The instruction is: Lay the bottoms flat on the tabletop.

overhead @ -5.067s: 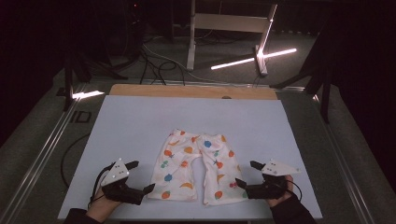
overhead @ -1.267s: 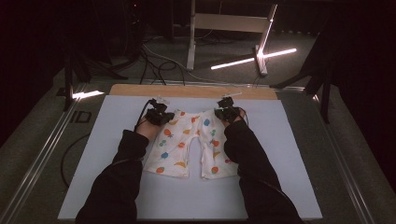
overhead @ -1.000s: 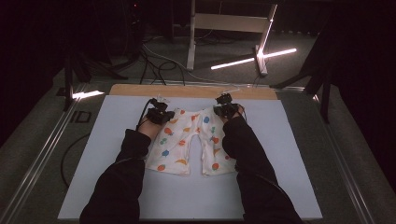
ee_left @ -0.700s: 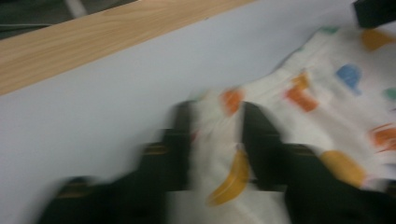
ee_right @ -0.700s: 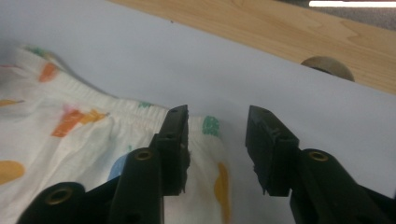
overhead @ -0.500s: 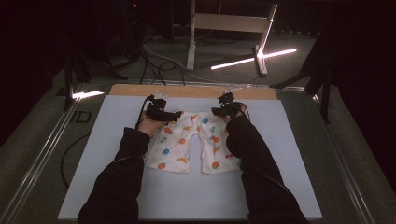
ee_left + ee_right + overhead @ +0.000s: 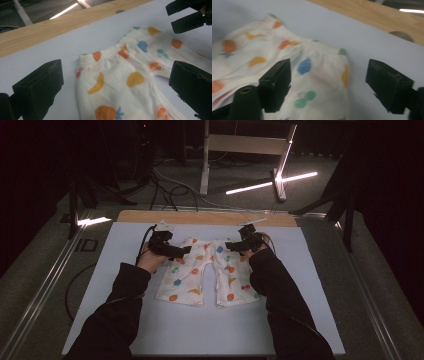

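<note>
Small white pants (image 7: 207, 270) printed with coloured fruit lie flat on the white table sheet (image 7: 115, 270), waistband toward the far side. My left gripper (image 7: 184, 251) is open over the waistband's left corner (image 7: 87, 56), jaws spread wide above the cloth. My right gripper (image 7: 231, 245) is open over the waistband's right corner (image 7: 342, 53), with its jaws on either side of that corner. The right gripper's black jaws also show at the top right of the left gripper view (image 7: 190, 15). Neither gripper holds the cloth.
A bare wooden strip (image 7: 210, 217) runs along the table's far edge. Metal rails (image 7: 45, 285) flank the table. Beyond it stand a stand's legs, cables (image 7: 165, 185) and bright light bars (image 7: 270, 182) on the floor.
Both grippers moved from the table's near edge up to the waistband end. The pants shifted farther away, and over the last second the grippers spread slightly outward at the waistband corners.
</note>
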`<act>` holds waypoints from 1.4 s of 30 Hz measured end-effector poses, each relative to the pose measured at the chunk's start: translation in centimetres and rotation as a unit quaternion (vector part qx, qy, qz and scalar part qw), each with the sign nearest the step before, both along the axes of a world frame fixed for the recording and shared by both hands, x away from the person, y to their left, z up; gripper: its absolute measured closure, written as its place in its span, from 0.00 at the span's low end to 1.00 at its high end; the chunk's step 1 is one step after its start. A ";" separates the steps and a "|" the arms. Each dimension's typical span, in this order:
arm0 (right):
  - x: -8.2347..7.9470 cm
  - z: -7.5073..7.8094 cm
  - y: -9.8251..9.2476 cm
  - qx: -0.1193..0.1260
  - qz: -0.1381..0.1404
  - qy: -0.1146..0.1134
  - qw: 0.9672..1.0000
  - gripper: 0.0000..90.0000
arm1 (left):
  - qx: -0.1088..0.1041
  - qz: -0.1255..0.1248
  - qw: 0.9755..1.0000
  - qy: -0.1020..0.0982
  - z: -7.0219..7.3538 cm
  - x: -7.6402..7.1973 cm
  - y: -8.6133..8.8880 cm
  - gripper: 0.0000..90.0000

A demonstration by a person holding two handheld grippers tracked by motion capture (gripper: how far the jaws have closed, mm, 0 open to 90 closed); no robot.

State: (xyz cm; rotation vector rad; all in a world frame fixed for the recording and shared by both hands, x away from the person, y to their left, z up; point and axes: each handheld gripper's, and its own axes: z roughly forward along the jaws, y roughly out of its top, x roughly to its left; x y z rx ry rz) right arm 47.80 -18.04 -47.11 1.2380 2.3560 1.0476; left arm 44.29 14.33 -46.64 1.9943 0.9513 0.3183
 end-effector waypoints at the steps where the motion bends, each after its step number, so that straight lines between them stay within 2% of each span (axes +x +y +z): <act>1: -0.2 0.1 -0.1 0.004 0.009 0.001 1.000 0.16 | 0.001 -0.004 1.000 0.001 0.1 -0.2 0.1 0.00; 4: -0.8 0.3 -0.1 0.013 0.022 -0.005 1.000 0.17 | -0.003 -0.012 1.000 0.002 0.3 -1.0 0.4 0.00; 6: -1.2 0.4 -0.1 0.003 0.035 -0.018 0.999 0.17 | -0.006 -0.019 1.000 0.000 0.5 -1.5 0.6 0.00; 9: -1.9 0.5 -0.3 0.009 0.046 -0.025 0.999 0.17 | -0.016 -0.030 0.999 -0.003 0.7 -2.3 1.1 0.00; 11: -2.4 0.5 -0.4 0.008 0.054 -0.022 0.998 0.16 | -0.021 -0.037 0.999 -0.003 0.7 -2.8 1.3 0.00; 14: -3.5 0.5 -0.5 0.018 0.066 -0.028 0.997 0.16 | -0.023 -0.052 0.998 0.001 0.6 -3.7 1.7 0.00; 19: -5.0 0.6 -0.8 0.039 0.075 -0.038 0.996 0.16 | -0.023 -0.062 0.998 0.001 0.4 -5.1 2.3 0.00; 21: -5.7 0.7 -0.9 0.044 0.079 -0.039 0.995 0.16 | -0.018 -0.065 0.998 0.003 0.3 -5.7 2.5 0.00; 23: -6.3 0.8 -1.1 0.040 0.083 -0.045 0.995 0.16 | -0.022 -0.068 0.997 0.004 0.1 -6.4 2.8 0.00; 25: -7.0 0.8 -1.3 0.054 0.086 -0.046 0.994 0.16 | -0.022 -0.071 0.997 0.002 0.0 -7.2 3.1 0.00; 26: -7.5 0.7 -1.4 0.048 0.089 -0.048 0.994 0.16 | -0.021 -0.073 0.997 0.003 0.0 -7.4 3.2 0.00; 28: -8.2 0.6 -1.4 0.052 0.097 -0.048 0.993 0.16 | -0.021 -0.076 0.997 0.000 -0.1 -8.2 3.4 0.00; 32: -9.7 0.2 -1.5 0.055 0.106 -0.046 0.992 0.16 | -0.007 -0.084 0.996 0.000 -0.3 -9.7 3.9 0.00; 34: -10.4 0.0 -1.6 0.056 0.109 -0.045 0.991 0.15 | -0.012 -0.088 0.996 0.000 -0.4 -10.3 4.1 0.00; 41: -13.2 -0.7 -2.1 0.066 0.118 -0.044 0.990 0.15 | -0.007 -0.097 0.995 -0.009 -1.3 -12.8 4.6 0.00; 42: -13.6 -0.8 -2.3 0.061 0.117 -0.045 0.990 0.15 | -0.010 -0.098 0.995 -0.008 -1.5 -13.1 4.7 0.00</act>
